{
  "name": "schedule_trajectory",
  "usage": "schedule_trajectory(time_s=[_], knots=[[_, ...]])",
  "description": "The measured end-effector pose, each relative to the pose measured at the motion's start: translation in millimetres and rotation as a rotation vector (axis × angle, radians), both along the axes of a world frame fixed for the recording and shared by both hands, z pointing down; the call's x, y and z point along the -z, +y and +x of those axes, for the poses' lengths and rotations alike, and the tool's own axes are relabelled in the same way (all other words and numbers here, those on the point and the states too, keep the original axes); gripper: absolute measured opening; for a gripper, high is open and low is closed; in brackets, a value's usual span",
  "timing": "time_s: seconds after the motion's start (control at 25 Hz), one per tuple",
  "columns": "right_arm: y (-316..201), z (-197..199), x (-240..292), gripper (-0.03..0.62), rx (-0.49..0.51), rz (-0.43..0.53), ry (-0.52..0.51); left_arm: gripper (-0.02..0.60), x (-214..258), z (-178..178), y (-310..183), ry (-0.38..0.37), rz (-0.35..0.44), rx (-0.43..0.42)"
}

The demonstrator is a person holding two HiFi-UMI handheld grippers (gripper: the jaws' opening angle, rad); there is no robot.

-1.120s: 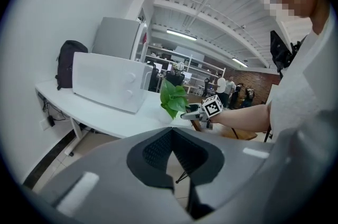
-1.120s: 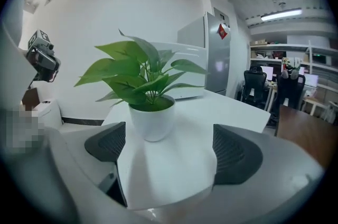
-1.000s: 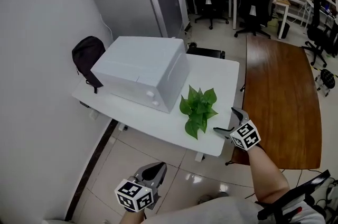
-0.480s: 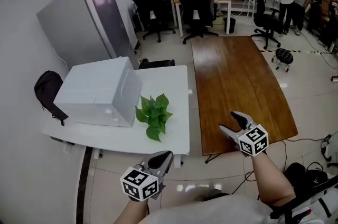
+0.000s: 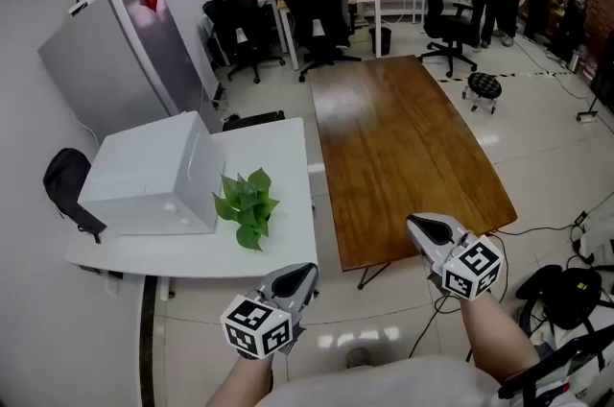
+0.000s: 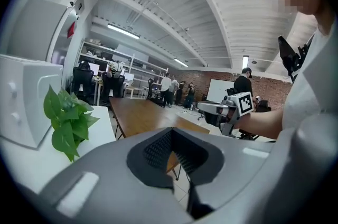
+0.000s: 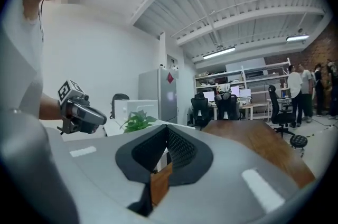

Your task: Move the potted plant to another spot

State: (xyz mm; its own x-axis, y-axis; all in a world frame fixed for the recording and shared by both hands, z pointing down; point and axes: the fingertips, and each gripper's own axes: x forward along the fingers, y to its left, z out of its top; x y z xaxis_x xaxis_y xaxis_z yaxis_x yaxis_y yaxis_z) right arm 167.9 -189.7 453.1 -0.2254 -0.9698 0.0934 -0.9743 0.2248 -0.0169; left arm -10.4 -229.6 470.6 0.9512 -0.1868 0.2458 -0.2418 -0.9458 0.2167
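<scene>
Sitting on the white table [image 5: 288,247] just beside a large white box [image 5: 144,175], the leafy green potted plant [image 5: 244,203] is well apart from both tongs. The left tongs [image 5: 294,280] are clenched on nothing. The right tongs [image 5: 429,229], near the brown wooden table [image 5: 403,146], have just been closing and are clenched, empty.

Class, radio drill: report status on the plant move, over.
Left gripper shut, empty; right gripper just closed, empty. Plant on white table by box, untouched, both grippers short of it. Nothing seen blocking.
</scene>
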Motion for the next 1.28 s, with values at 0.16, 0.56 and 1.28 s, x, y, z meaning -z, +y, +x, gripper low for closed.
schedule_trajectory(time_s=[0.16, 0.56, 1.28], knots=[[40.4, -16.5, 9.8, 0.003, 0.042, 0.007, 0.004, -0.006, 6.9, 3.0, 30.2, 0.010, 0.016, 0.012], [224.8, -56.6, 6.5, 0.003, 0.114, -0.016, 0.000, -0.006, 30.0, -9.7, 211.0, 0.062, 0.070, 0.007], [431.6, -118.2, 77.0, 0.003, 0.105, -0.015, -0.078, -0.006, 75.2, -56.3, 407.1, 0.033, 0.114, -0.036]])
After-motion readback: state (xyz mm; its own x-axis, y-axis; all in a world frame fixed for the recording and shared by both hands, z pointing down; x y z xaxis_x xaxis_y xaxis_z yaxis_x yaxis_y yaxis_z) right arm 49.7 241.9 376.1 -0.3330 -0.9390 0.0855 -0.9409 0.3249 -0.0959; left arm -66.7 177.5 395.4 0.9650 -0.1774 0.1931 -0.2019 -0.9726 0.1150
